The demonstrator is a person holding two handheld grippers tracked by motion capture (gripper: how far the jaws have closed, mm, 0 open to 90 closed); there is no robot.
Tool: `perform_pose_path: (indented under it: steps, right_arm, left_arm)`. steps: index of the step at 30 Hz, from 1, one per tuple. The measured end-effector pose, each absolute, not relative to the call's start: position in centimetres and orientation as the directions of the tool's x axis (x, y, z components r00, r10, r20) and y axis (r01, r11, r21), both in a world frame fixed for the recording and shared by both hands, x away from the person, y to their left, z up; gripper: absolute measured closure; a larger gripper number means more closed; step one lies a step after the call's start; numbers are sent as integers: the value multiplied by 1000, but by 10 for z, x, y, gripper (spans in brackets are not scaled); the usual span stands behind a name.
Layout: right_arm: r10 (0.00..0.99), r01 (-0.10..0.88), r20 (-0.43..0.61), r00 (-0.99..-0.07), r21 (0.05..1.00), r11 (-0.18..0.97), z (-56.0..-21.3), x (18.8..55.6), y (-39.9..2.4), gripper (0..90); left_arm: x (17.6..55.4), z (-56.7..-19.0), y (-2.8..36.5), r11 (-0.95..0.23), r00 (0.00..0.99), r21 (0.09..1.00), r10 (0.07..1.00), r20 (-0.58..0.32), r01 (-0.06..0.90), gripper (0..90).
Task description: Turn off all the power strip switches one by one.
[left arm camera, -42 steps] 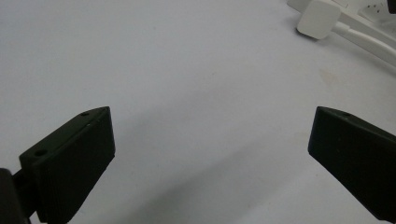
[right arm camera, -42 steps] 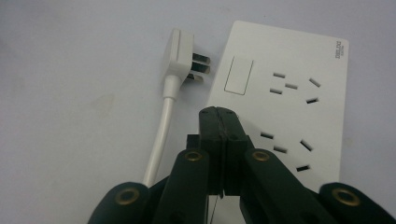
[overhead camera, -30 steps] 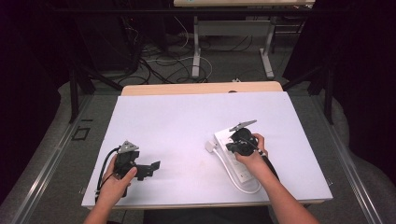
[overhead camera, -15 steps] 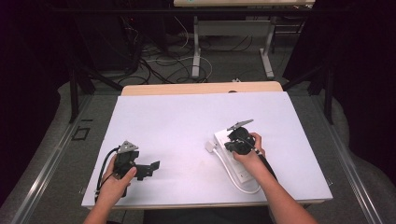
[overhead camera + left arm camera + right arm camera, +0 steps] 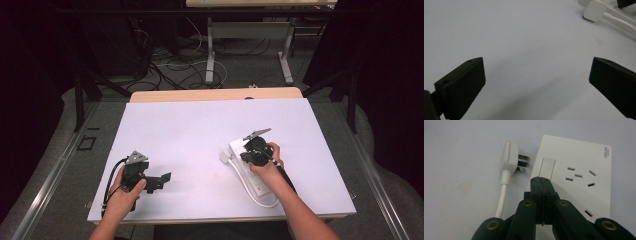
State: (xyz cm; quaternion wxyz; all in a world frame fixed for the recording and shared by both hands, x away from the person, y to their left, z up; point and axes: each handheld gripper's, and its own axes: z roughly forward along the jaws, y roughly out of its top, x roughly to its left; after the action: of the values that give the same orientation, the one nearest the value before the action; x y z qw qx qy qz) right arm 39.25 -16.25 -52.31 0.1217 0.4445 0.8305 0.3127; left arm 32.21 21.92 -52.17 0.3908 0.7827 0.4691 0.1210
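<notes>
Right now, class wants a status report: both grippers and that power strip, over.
Left gripper open, over bare table. Right gripper shut, tips at the power strip rocker switch. Plug loose beside the strip, unplugged.

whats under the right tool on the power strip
The shut right tool has its tips at the near end of the power strip's rocker switch. Beyond are socket slots; the plug lies beside the strip, unplugged. The tool covers the strip's near part.
</notes>
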Motion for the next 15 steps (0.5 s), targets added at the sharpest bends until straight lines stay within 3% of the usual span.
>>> perform_pose_path:
  steps: [2, 4, 15]
  right_arm:
    - [812, 642, 79, -578, 658, 393, -527, 393, -161, 900]
    - [813, 660, 67, -579, 623, 419, -524, 393, -162, 900]
    - [817, 661, 72, -573, 630, 408, -525, 393, -163, 900]
  left_arm:
    - [322, -522, 219, -255, 531, 725, 829, -176, 639, 6]
    - [322, -522, 219, -254, 530, 726, 829, -177, 639, 6]
    - [322, -522, 219, -253, 530, 725, 829, -179, 641, 6]
